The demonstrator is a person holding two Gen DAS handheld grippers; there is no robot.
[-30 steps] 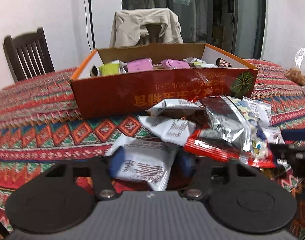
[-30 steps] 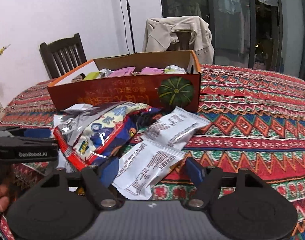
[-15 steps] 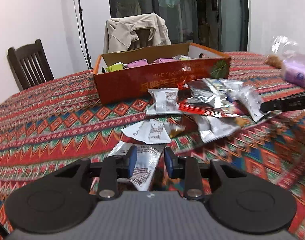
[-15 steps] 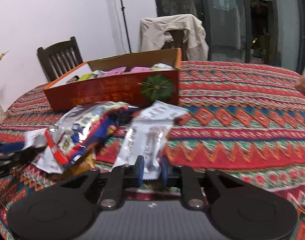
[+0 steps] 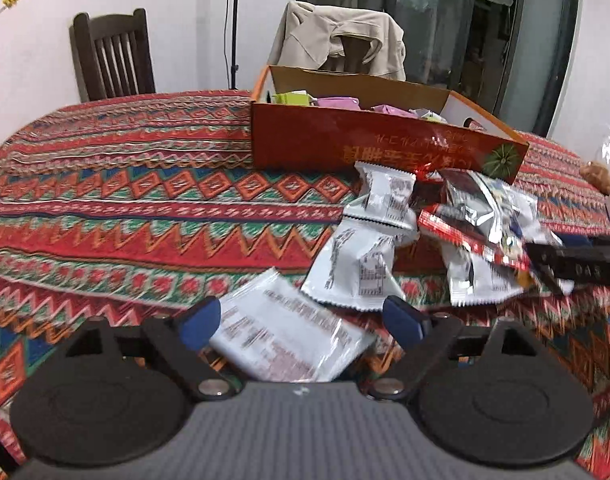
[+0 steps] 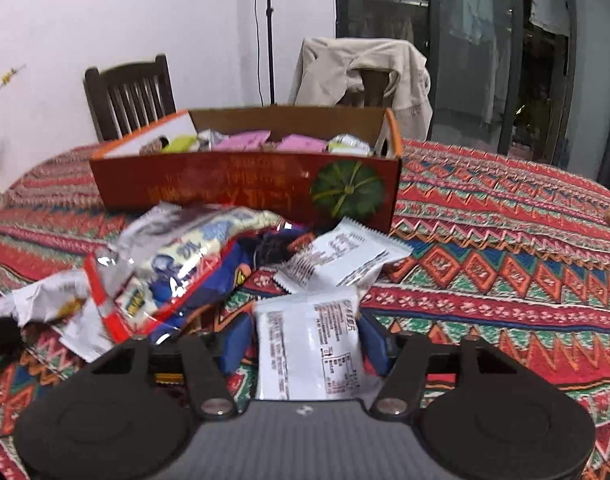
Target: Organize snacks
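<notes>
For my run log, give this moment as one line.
left hand-held gripper: just opened, white packet between | right hand-held gripper: opening, second white packet between | box: part-filled

box (image 6: 245,188) behind snack pile (image 6: 177,272) | packets (image 6: 261,142) in box | chairs (image 6: 131,94) behind table (image 6: 505,264)

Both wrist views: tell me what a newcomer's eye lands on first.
The orange-red cardboard box with a green pumpkin picture stands on the loud zigzag tablecloth, with pink and green packets inside. In front of it sprawls a pile of snack bags, silver, red and blue. Nearest each camera, a white packet lies between blue-tipped jaws: one in the left gripper, another in the right gripper.
</notes>
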